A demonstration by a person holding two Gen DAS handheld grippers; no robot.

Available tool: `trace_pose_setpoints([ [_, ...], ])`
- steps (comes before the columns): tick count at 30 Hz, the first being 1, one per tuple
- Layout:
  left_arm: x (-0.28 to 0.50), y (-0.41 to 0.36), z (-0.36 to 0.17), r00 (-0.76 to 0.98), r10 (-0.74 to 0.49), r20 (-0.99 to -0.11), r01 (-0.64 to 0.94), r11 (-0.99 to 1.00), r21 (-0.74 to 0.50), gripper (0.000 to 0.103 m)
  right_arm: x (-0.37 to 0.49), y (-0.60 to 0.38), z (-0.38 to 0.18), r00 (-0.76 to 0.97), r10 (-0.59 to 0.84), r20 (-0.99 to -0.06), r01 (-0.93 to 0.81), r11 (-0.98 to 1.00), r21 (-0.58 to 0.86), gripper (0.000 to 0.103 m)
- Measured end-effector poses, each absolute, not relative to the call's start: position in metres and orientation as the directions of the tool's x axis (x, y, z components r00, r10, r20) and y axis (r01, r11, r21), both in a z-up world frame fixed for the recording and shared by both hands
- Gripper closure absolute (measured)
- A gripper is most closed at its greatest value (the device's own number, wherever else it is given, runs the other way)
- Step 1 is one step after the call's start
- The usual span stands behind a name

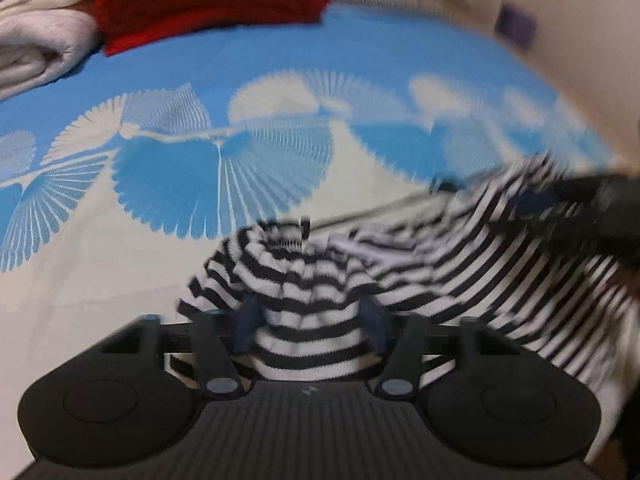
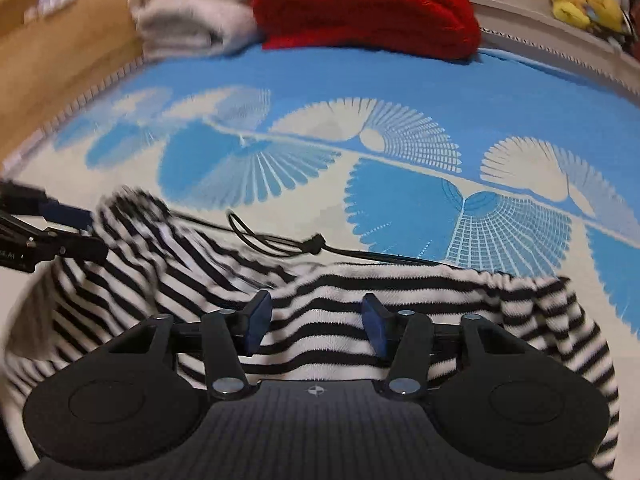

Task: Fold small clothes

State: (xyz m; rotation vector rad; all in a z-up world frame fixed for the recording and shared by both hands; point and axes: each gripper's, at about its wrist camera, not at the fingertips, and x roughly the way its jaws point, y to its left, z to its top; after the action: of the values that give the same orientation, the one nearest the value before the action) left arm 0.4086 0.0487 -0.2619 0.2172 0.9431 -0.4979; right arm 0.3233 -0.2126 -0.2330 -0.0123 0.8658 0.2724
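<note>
My left gripper [image 1: 310, 322] has a bunched fold of the striped top [image 1: 312, 280] sitting between its two blue fingers [image 1: 246, 326]; the cloth fills the gap and rises in a peak just ahead of them, but with the blur I can't tell whether the pads are pressing on it. Over on my right gripper [image 2: 316, 320], the fingers [image 2: 256, 320] stand apart with the striped top [image 2: 320, 332] lying flat beneath and between them, and the pads do not close on the fabric. The top is black and white, spread crumpled across the near part of the bedspread [image 2: 400, 92], which is blue with pale fan shapes. A thin black cord [image 2: 280, 246] with a knot lies on the bedspread just past the top's far edge. At the far side sit a folded red blanket [image 2: 368, 8] and, just beside it, a folded white blanket [image 2: 188, 8]. From the left view, my other gripper [image 1: 580, 200] shows blurred at the right, over the cloth.
</note>
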Motion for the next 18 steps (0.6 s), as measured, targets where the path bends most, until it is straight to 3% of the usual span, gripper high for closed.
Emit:
trace_pose_setpoints([
  [1, 0.411, 0.044, -0.268, 0.480, -0.290, -0.828, 0.491, 0.871, -0.020, 0.097, 0.325, -0.209, -0.236, 0.620, 0.216, -0.754, -0.238, 0.968, 0.081, 0.090],
  [2, 0.411, 0.043, -0.270, 0.491, -0.284, -0.823, 0.465, 0.885, -0.029, 0.097, 0.326, -0.209, -0.238, 0.621, 0.210, -0.755, -0.230, 0.970, 0.081, 0.099],
  [8, 0.397, 0.084, -0.235, 0.666, -0.375, -0.645, 0.330, 0.923, -0.196, 0.095, 0.308, -0.250, -0.204, 0.750, 0.259, -0.609, -0.094, 0.953, 0.289, 0.101],
  [9, 0.402, 0.087, -0.236, 0.674, -0.369, -0.639, 0.302, 0.928, -0.217, 0.089, 0.308, -0.257, -0.201, 0.764, 0.261, -0.590, -0.072, 0.943, 0.324, 0.101],
  [12, 0.424, 0.074, -0.257, 0.632, -0.256, -0.731, 0.246, 0.961, -0.124, 0.055, 0.325, -0.257, -0.218, 0.738, 0.244, -0.630, -0.034, 0.945, 0.325, 0.096],
  [13, 0.431, 0.070, -0.266, 0.613, -0.217, -0.760, 0.240, 0.967, -0.082, 0.045, 0.333, -0.254, -0.229, 0.706, 0.242, -0.665, -0.024, 0.947, 0.319, 0.085],
  [14, 0.434, 0.069, -0.272, 0.601, -0.189, -0.777, 0.240, 0.970, -0.050, 0.038, 0.341, -0.251, -0.242, 0.663, 0.236, -0.710, -0.008, 0.951, 0.309, 0.076],
  [15, 0.435, 0.071, -0.273, 0.603, -0.175, -0.778, 0.239, 0.970, -0.033, 0.034, 0.345, -0.250, -0.253, 0.631, 0.239, -0.738, -0.005, 0.953, 0.304, 0.076],
  [16, 0.432, 0.076, -0.272, 0.612, -0.169, -0.773, 0.231, 0.973, -0.030, 0.026, 0.343, -0.251, -0.255, 0.630, 0.244, -0.738, -0.008, 0.951, 0.308, 0.076],
  [18, 0.426, 0.090, -0.265, 0.637, -0.178, -0.750, 0.207, 0.977, -0.057, 0.019, 0.332, -0.263, -0.248, 0.665, 0.270, -0.696, 0.007, 0.930, 0.367, 0.074],
])
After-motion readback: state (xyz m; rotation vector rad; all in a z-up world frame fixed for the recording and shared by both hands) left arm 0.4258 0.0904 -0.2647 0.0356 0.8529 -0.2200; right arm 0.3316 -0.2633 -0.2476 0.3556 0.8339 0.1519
